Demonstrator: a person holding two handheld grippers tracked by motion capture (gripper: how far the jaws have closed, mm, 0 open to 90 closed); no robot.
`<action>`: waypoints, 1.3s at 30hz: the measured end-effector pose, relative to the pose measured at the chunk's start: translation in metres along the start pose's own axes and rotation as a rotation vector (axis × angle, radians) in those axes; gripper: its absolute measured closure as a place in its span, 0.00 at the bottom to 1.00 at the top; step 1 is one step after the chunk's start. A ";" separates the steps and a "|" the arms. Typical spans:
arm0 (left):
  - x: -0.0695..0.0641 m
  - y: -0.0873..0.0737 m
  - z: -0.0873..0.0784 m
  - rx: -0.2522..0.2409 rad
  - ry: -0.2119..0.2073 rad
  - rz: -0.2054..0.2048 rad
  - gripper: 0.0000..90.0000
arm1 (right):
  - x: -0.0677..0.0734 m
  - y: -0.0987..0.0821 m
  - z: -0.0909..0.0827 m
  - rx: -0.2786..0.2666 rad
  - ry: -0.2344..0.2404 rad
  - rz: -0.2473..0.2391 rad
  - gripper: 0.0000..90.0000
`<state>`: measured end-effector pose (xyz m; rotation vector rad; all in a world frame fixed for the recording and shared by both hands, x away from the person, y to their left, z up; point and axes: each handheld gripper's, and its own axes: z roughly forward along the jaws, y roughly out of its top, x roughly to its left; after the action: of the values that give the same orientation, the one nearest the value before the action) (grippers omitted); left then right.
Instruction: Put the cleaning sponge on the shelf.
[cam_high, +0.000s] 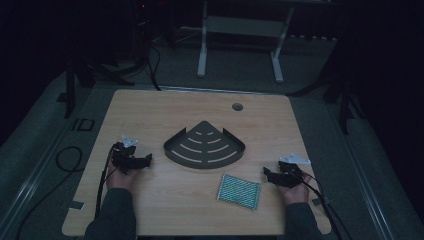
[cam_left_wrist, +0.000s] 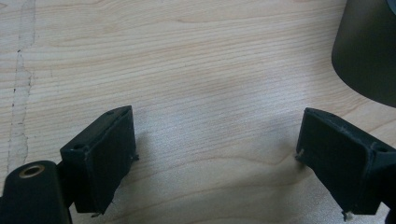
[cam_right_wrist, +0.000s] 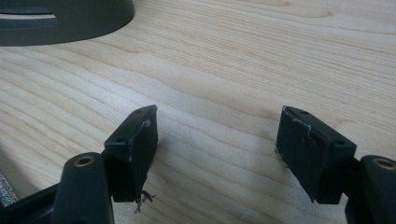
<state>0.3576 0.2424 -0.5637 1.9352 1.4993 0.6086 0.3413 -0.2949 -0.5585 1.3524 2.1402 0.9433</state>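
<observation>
Now | tray (cam_high: 204, 146): 1 | cloth (cam_high: 239, 190): 1 | table (cam_high: 160, 112): 1

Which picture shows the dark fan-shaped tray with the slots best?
The high view: there the whole tray lies mid-table, with its curved slots and raised rim plain to see. The left gripper view catches just a dark piece of its rim at the top right; the right gripper view shows part of its wall at the top left.

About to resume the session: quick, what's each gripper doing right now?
Left gripper: open, nothing between its jaws, bare table below.
Right gripper: open, holding nothing.
</observation>
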 end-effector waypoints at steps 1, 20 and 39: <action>0.000 0.000 0.000 0.000 0.000 0.000 0.13 | 0.000 0.000 0.000 0.000 -0.002 0.001 0.33; -0.001 0.000 0.000 0.001 0.007 -0.006 0.13 | 0.015 0.019 -0.036 -0.043 0.002 -0.098 0.73; -0.001 0.001 0.000 0.001 0.009 -0.008 0.13 | 0.042 0.052 -0.054 -0.001 0.118 -0.235 1.00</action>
<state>0.3579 0.2411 -0.5636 1.9292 1.5122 0.6137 0.3186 -0.2589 -0.4840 1.0375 2.3246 0.9485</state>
